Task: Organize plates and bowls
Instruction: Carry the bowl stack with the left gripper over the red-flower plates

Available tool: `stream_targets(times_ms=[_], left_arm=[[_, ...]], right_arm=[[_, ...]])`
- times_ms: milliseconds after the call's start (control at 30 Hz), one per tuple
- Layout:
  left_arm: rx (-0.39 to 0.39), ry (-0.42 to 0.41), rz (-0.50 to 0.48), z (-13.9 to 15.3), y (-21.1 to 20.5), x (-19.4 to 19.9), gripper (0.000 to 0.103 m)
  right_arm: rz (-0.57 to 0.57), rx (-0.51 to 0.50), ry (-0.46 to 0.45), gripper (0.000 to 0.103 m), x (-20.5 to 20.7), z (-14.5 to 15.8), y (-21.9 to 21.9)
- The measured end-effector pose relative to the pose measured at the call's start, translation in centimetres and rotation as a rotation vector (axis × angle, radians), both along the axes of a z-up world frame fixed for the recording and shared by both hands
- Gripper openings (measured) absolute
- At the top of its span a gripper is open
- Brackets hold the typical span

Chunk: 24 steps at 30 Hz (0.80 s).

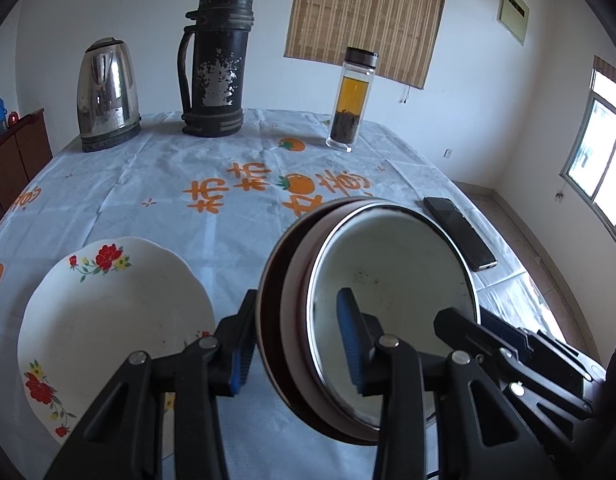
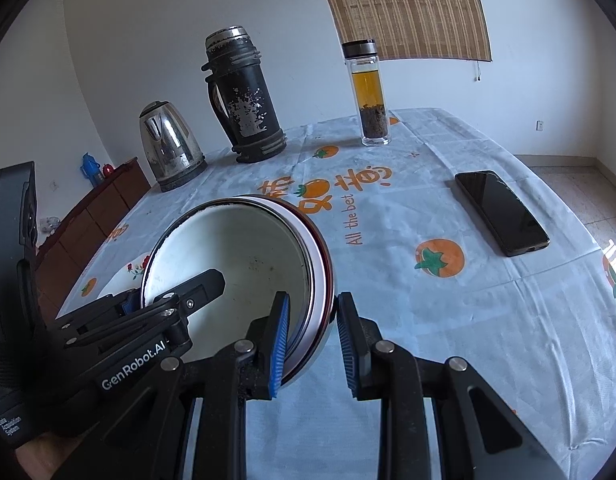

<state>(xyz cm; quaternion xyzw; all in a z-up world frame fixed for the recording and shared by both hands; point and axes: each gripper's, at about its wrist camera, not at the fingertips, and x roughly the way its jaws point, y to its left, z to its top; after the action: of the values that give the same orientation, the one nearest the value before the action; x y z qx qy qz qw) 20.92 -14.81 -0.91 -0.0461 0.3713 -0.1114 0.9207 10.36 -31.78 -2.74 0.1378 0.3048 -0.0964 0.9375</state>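
A white enamel bowl (image 1: pixel 387 280) sits nested in a dark red bowl (image 1: pixel 272 320), and both grippers hold the stack tilted over the tablecloth. My left gripper (image 1: pixel 296 340) is shut on the stack's left rim, one blue pad outside and one inside. My right gripper (image 2: pixel 313 340) is shut on the right wall of the white bowl (image 2: pixel 236 256) the same way. The left gripper (image 2: pixel 164 296) also shows in the right wrist view. A white plate with red flowers (image 1: pixel 108 320) lies flat on the table to the left of the stack, partly hidden behind it (image 2: pixel 128 272).
Along the far side of the table (image 1: pixel 148 184) stand a steel kettle (image 1: pixel 108 92), a worn black thermos (image 1: pixel 216 64) and a glass tea bottle (image 1: pixel 351 96). A black phone (image 2: pixel 501 212) lies to the right. A wooden cabinet (image 2: pixel 92 208) stands beyond the table's left edge.
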Motion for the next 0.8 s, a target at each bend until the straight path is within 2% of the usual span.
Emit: stream_targets(times_ms=[400, 800], left_arm=[[-0.029, -0.083, 0.043, 2.0, 2.2, -1.2, 0.036], [-0.040, -0.100, 0.068, 2.8, 5.0, -1.9, 0.036]], right_arm=[[0.030, -0.036, -0.036, 0.026, 0.1, 2.0, 2.2], [0.068, -0.050, -0.037, 0.026, 0.9, 2.4, 4.6]])
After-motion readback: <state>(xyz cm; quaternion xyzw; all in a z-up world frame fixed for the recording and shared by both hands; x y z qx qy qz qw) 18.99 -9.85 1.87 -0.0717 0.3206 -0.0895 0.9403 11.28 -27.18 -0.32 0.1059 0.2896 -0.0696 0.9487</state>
